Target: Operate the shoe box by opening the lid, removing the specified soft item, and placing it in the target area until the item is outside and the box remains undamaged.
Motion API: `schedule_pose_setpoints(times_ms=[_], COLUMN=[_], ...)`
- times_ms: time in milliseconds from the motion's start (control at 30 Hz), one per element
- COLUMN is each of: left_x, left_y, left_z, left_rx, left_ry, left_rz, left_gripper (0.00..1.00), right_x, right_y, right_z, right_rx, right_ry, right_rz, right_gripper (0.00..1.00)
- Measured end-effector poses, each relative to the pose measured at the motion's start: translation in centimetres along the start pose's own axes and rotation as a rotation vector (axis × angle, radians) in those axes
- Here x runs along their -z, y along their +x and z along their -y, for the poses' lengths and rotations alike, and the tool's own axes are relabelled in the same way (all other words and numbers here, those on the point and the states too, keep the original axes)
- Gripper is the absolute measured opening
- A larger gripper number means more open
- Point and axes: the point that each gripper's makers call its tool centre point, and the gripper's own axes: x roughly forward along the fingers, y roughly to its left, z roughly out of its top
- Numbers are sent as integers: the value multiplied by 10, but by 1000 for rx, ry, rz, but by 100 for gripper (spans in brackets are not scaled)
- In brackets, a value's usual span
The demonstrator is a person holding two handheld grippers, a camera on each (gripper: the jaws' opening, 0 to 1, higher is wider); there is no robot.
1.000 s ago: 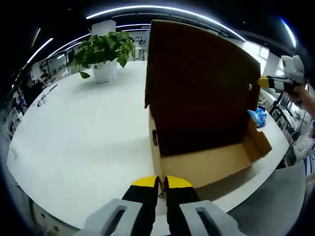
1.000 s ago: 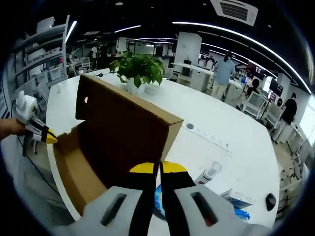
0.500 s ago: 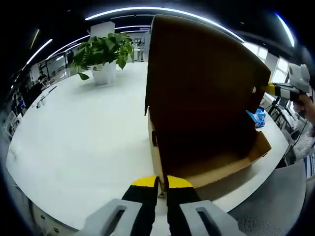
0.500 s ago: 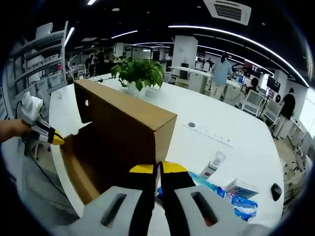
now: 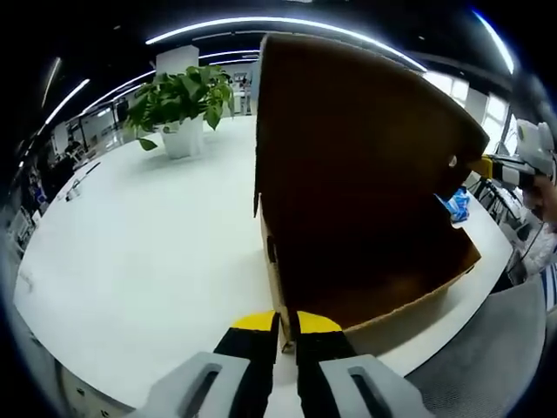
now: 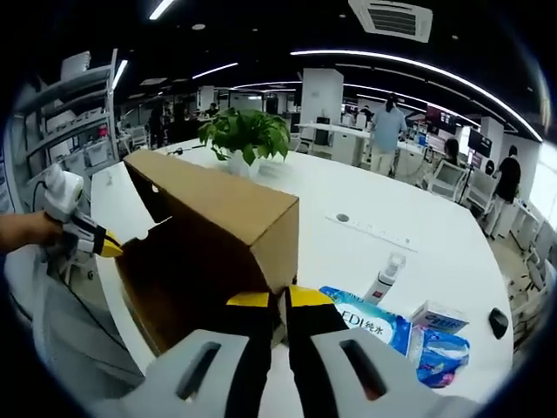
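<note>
Gripping shoe box point(image 5: 365, 200) corners, both jaws pinched, white table point(image 5: 148, 235) open around.

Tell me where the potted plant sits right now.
In both views the potted plant stands on the white table beyond the cardboard box.

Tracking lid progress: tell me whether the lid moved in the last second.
Yes. The lid has tilted lower over the box, away from the potted plant.

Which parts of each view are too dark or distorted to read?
Left gripper view: the box interior is in deep shadow, nothing inside readable; ceiling lights bend into arcs. Right gripper view: the box's inner face is equally dark, while the white table is bright but curves from fisheye.
</note>
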Motion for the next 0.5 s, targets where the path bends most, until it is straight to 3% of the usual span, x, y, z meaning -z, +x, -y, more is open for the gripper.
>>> schedule_pose_setpoints(times_ms=[167, 500], left_x=[-11, -51], left_y=[-9, -33], left_z=[0, -5], left_rx=[4, -10], left_ry=[-12, 47], left_rz=[46, 164], left_gripper=[9, 17], right_x=[2, 7], right_y=[-2, -7], right_z=[-1, -10], right_rx=[-2, -18], right_ry=[19, -15], right_rz=[18, 35], right_gripper=[4, 7])
